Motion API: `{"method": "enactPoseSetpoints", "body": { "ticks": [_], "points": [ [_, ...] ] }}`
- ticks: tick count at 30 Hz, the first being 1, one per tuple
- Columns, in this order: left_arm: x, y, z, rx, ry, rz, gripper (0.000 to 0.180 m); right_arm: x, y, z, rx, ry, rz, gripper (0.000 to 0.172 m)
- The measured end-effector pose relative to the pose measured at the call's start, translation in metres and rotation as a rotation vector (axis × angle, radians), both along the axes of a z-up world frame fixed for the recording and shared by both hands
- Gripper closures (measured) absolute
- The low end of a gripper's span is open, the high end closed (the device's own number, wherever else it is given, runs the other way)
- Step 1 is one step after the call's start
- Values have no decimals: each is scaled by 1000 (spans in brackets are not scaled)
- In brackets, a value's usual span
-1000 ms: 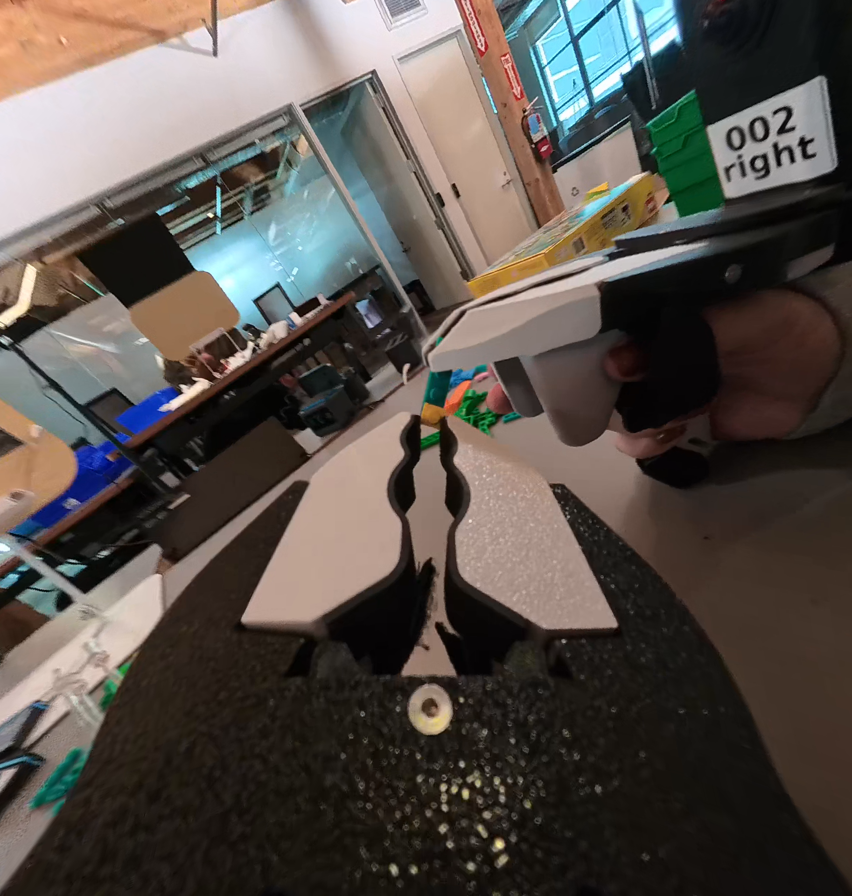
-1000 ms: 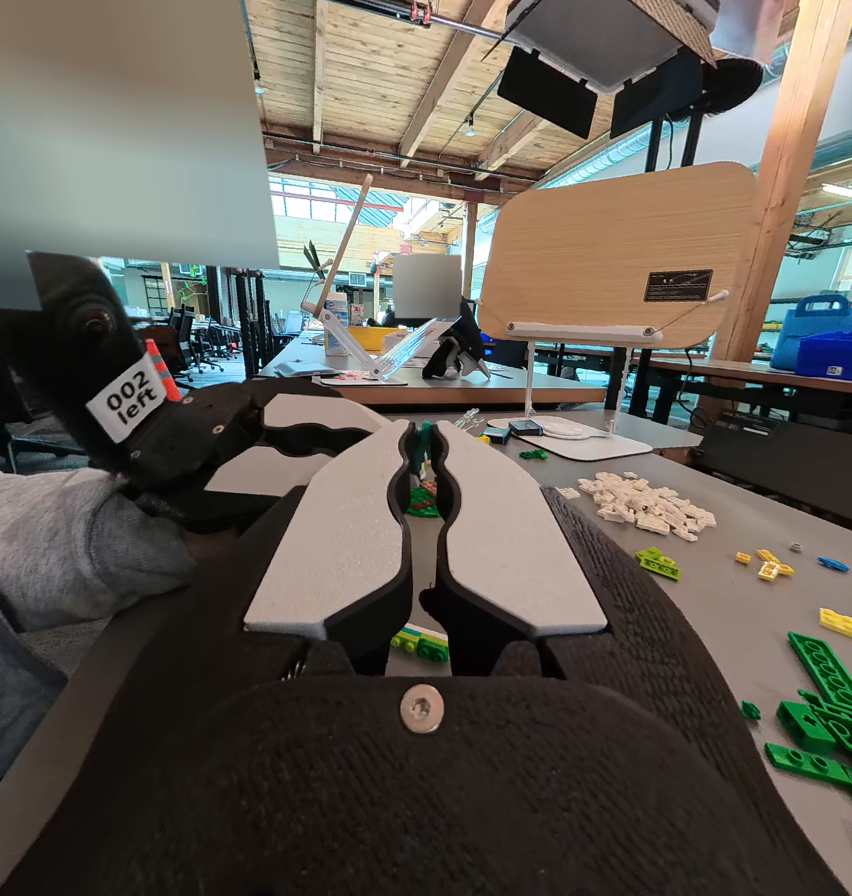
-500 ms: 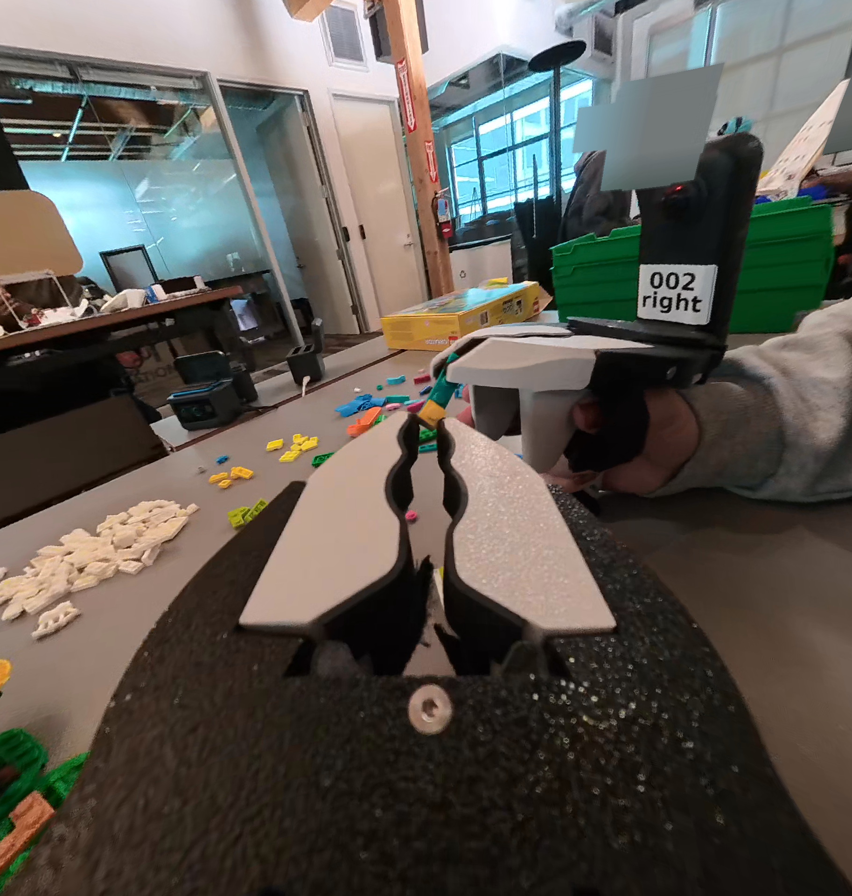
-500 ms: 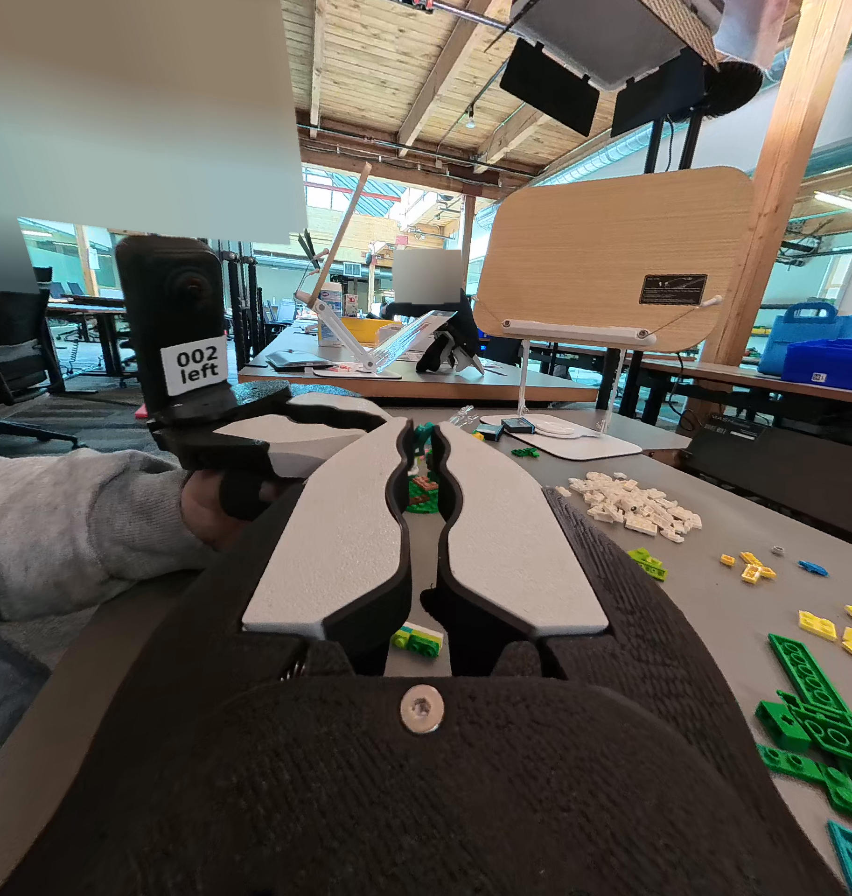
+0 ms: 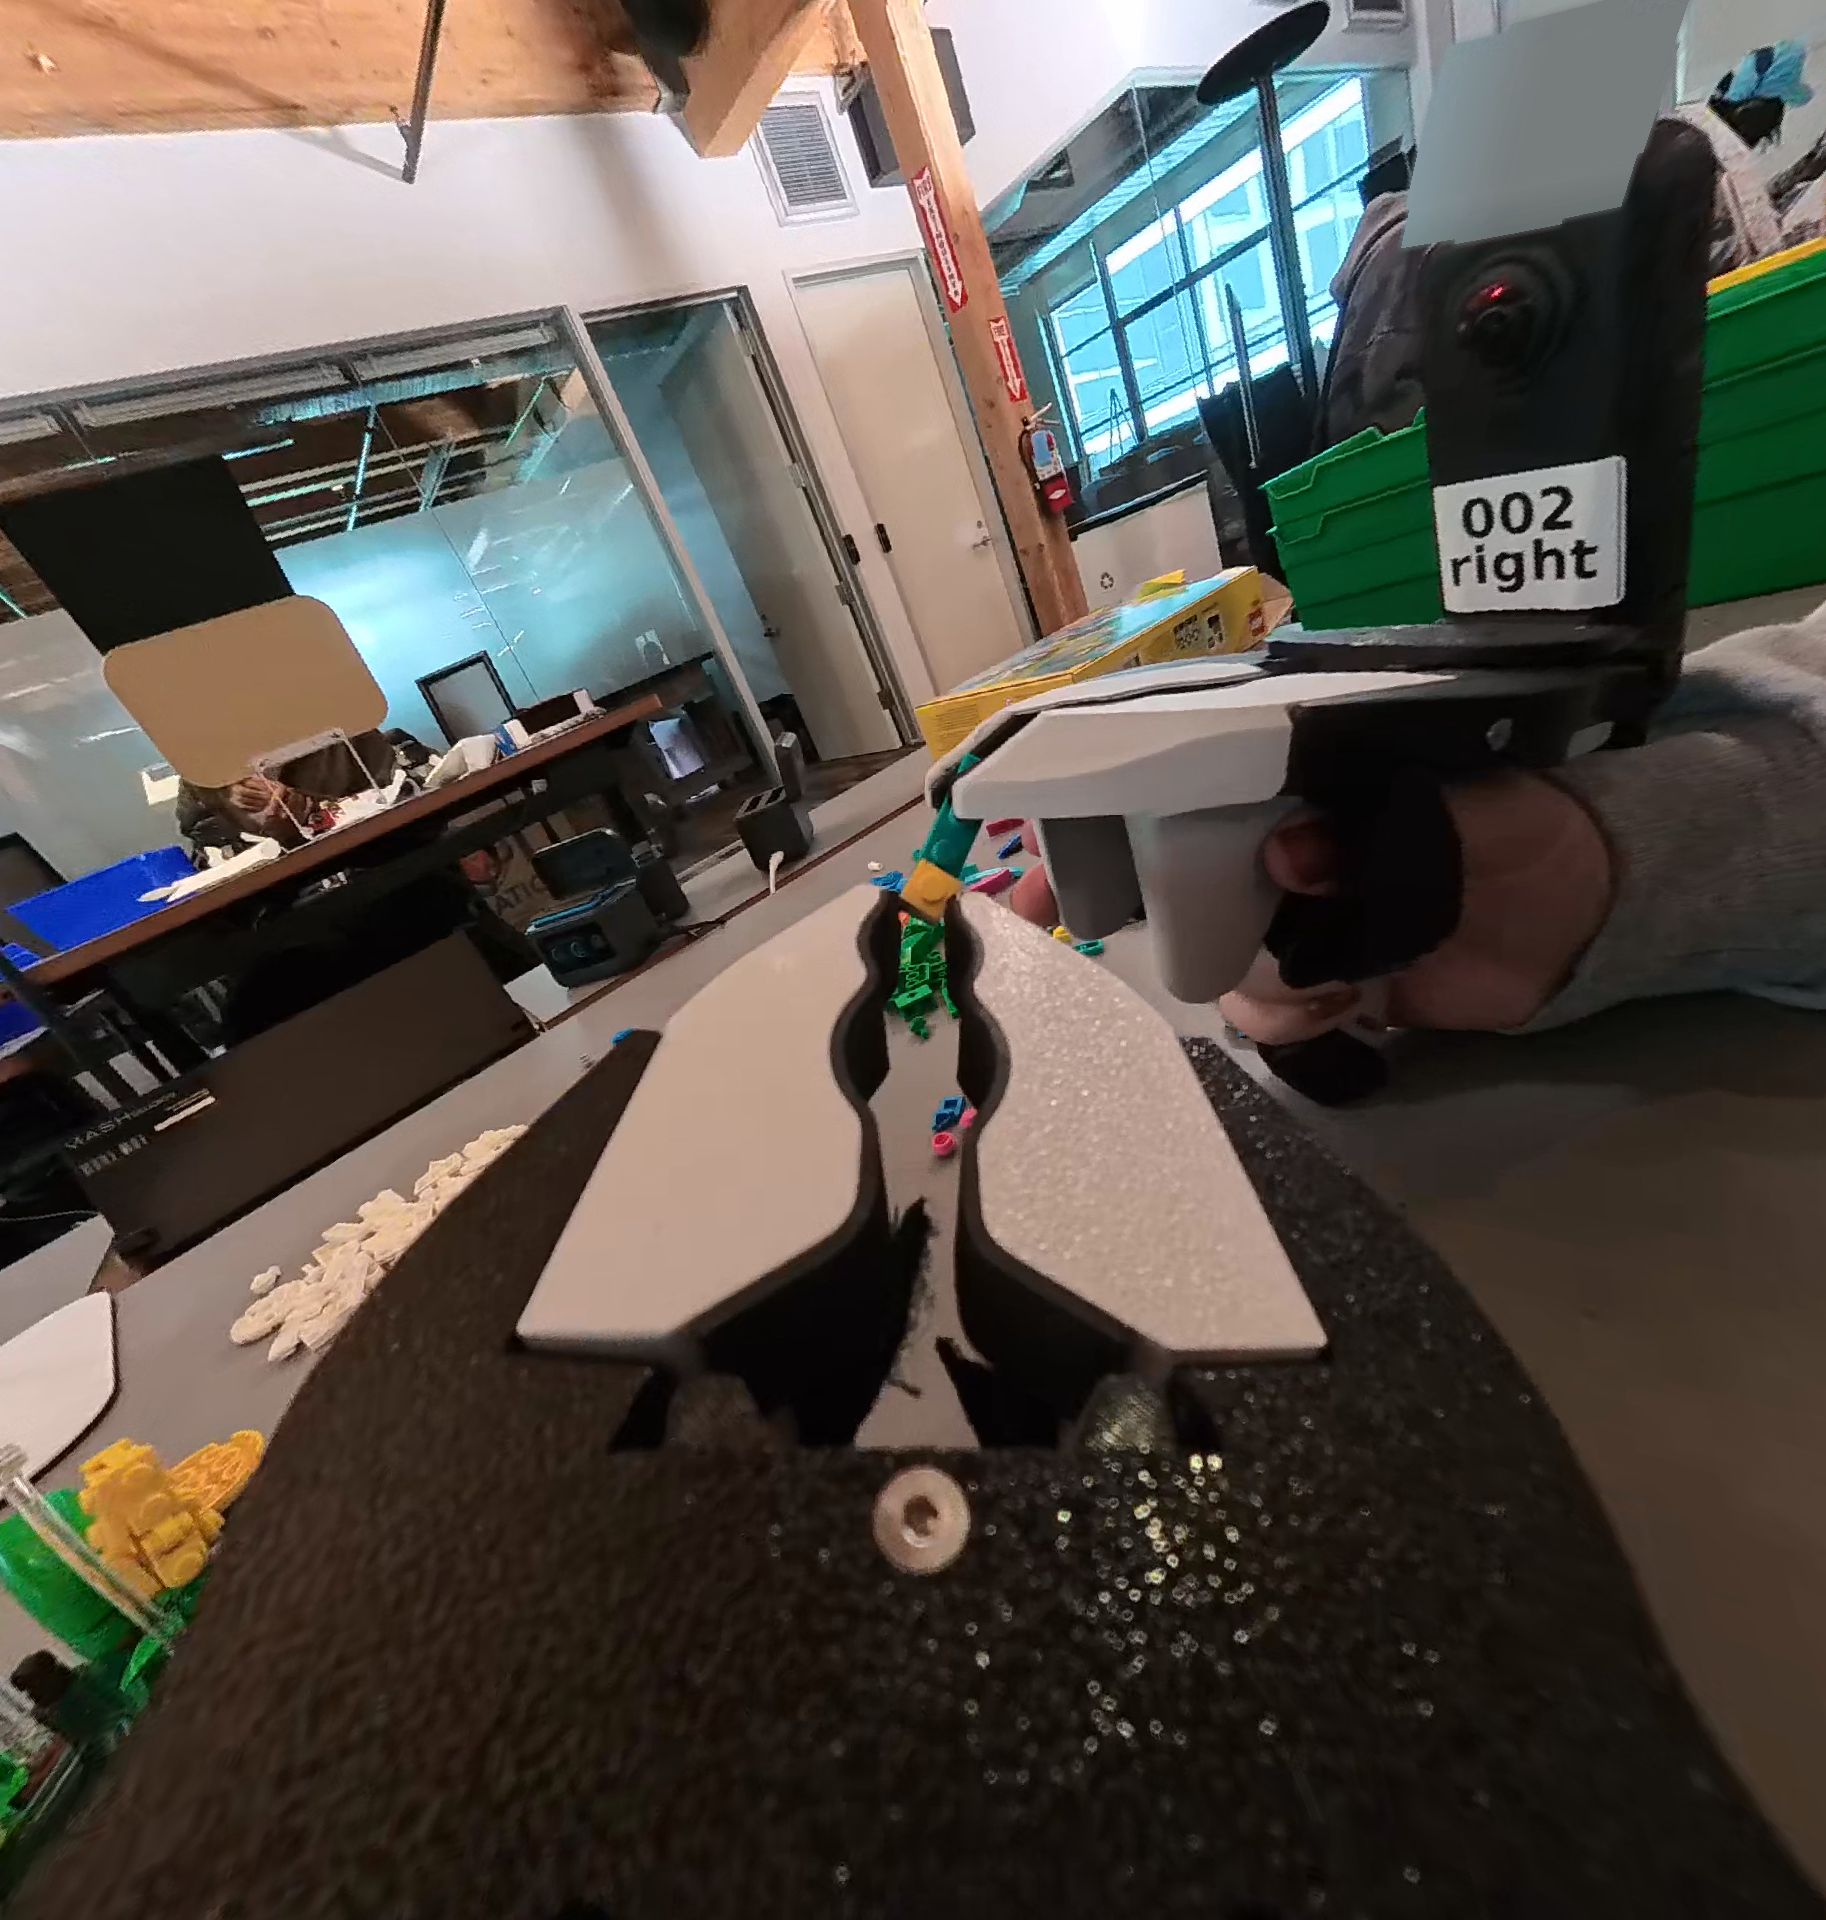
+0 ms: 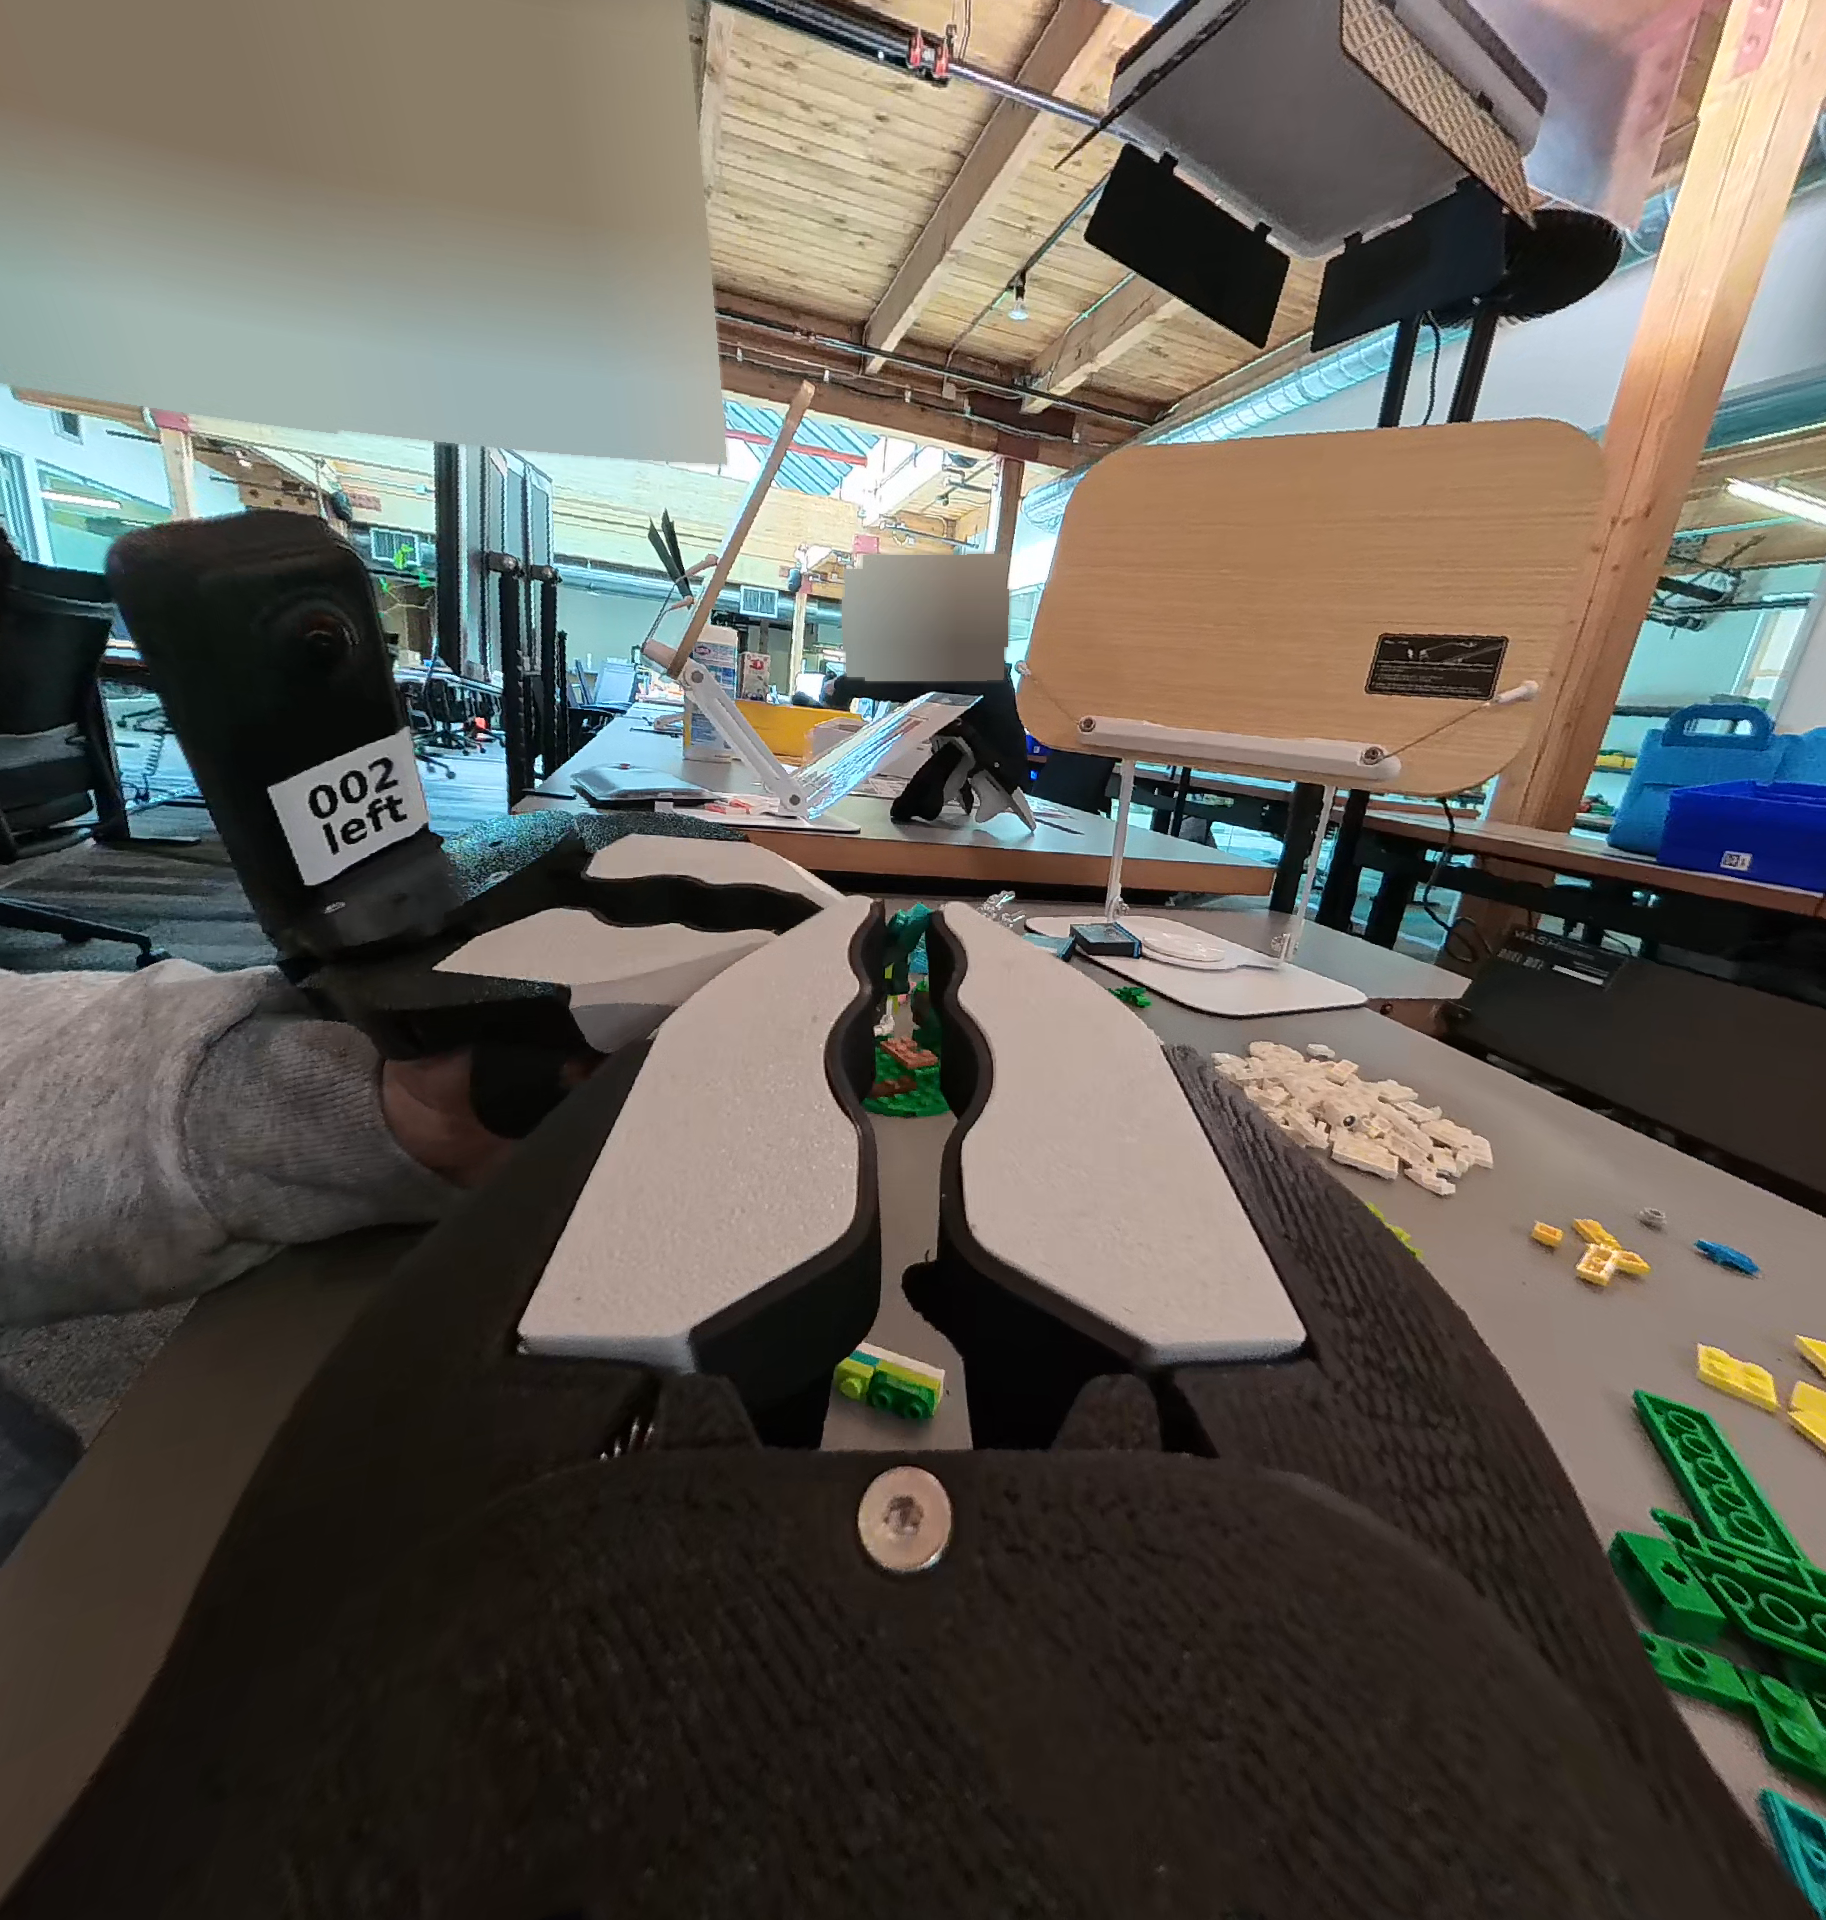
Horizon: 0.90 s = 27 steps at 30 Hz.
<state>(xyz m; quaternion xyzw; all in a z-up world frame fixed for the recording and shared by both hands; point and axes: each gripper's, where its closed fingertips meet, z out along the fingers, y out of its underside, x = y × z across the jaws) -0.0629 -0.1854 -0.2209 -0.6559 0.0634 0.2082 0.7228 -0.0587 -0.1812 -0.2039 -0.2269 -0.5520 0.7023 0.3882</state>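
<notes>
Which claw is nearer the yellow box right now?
Right. The right claw, gripping a teal piece, stands between the left claw and the yellow box; the left claw points toward it from farther back.

- My left gripper (image 5: 921, 914) sits low over the grey surface (image 5: 1511, 1195), its fingertips pinching the yellow end of a small brick piece (image 5: 930, 888).
- The right gripper (image 5: 956, 795) holds that piece's teal end from above.
- Green bricks (image 5: 919, 982) lie just past my fingertips.
- White bricks (image 5: 369, 1236) are heaped to the left.
- A yellow box (image 5: 1085, 665) and green bins (image 5: 1345, 530) stand behind.
</notes>
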Motion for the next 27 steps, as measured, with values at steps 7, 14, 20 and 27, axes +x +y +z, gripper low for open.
{"method": "enactPoseSetpoints", "body": {
  "ticks": [7,14,20,27],
  "points": [
    [0,0,0,2,-7,-2,172,0,1,0,-3,-1,-4,165],
    [0,1,-1,1,-32,-12,172,-1,1,0,-4,-4,-6,165],
    [0,1,-1,-2,-33,-11,172,-1,1,0,-1,-2,-13,165],
    [0,2,-2,-4,-33,-10,172,-1,1,0,-3,-4,-13,165]
  ]
}}
